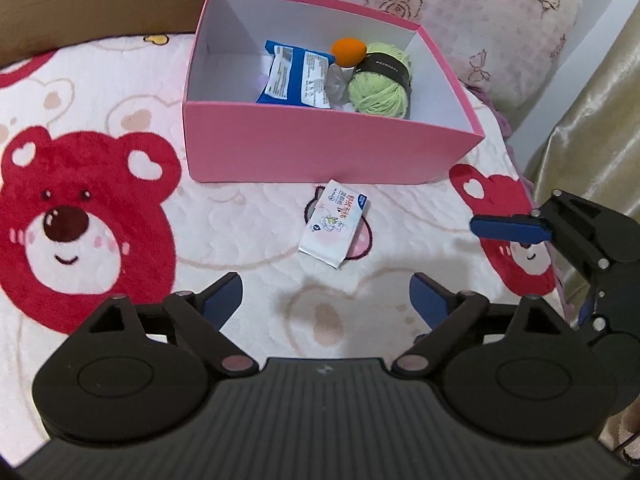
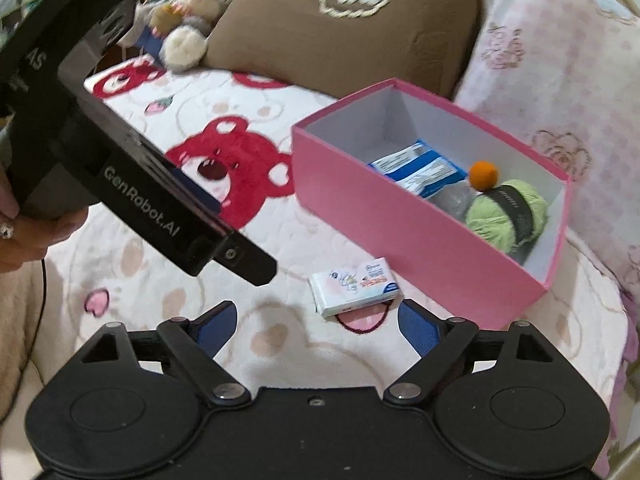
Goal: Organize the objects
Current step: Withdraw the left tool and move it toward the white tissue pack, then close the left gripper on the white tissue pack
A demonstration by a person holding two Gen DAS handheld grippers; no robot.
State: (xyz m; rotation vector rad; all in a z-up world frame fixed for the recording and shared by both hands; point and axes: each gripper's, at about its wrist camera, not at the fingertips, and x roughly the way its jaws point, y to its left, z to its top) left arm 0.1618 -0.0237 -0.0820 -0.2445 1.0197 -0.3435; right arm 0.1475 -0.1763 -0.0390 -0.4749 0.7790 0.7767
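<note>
Bear-print bedspread (image 1: 248, 240) carries a tissue pack (image 2: 354, 288) lying loose just ahead of your right gripper (image 2: 316, 320), between its spread, empty fingers. Beyond it, the pink box (image 2: 400, 216) already holds yarn. Your left gripper (image 1: 326, 298) is spread too, holding nothing.

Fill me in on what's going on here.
A person is tidying small items on a bear-print blanket into a pink box. The box holds a green yarn ball, an orange ball and a blue packet. One tissue pack lies outside, in front of the box. The left gripper and right gripper are both open and empty, the right nearest the pack.
</note>
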